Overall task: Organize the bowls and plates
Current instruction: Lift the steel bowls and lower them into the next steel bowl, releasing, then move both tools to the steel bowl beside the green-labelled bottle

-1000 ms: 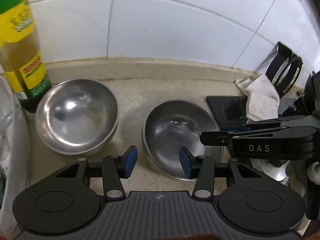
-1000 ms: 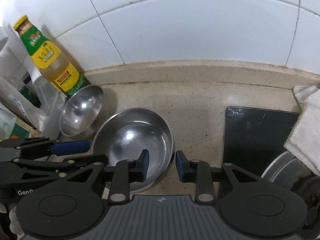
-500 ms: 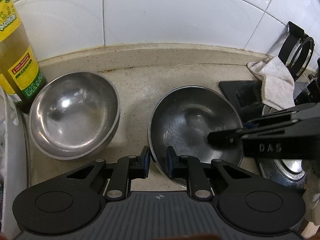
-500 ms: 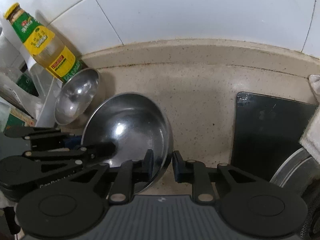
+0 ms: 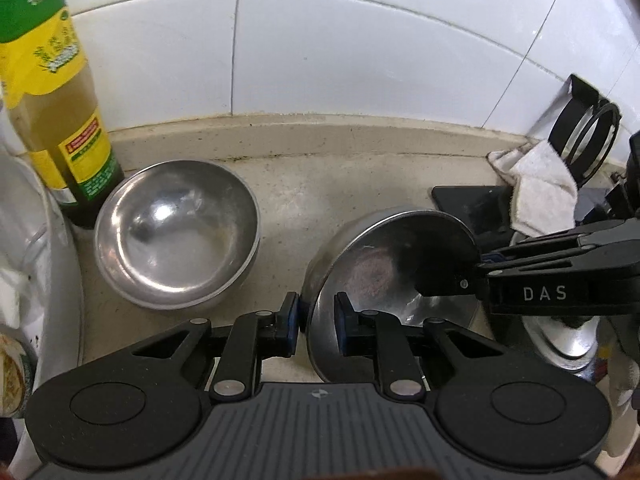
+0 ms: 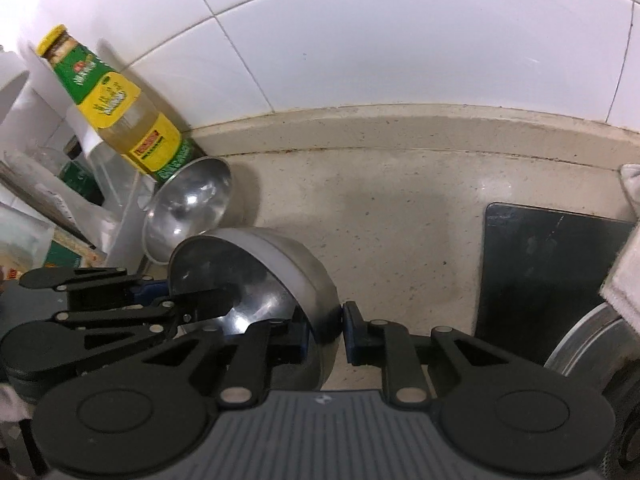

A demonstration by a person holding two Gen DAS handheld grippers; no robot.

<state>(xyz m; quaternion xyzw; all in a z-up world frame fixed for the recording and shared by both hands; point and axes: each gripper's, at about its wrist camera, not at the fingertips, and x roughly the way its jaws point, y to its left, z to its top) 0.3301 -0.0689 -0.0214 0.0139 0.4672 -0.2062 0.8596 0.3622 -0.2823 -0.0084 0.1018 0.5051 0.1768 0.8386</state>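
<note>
Two close wrist fisheyes angled down at counter and tiled wall, sharing tilted steel bowl (image 5: 384,276) (image 6: 256,280)

The bottle (image 5: 52,92) left of the left gripper (image 5: 316,322) loses its top past the frame edge. Left of the right gripper (image 6: 325,330), the clutter (image 6: 44,200) is too jumbled to identify.

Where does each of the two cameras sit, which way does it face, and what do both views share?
Left wrist: on the left gripper, looking down along its fingers at the tilted steel bowl it clamps; the right gripper enters from the right.
Right wrist: on the right gripper, looking down at the same bowl, its rim pinched; the left gripper enters from the left.
Shared: this bowl, the second bowl beside the bottle, and the tiled wall.
</note>
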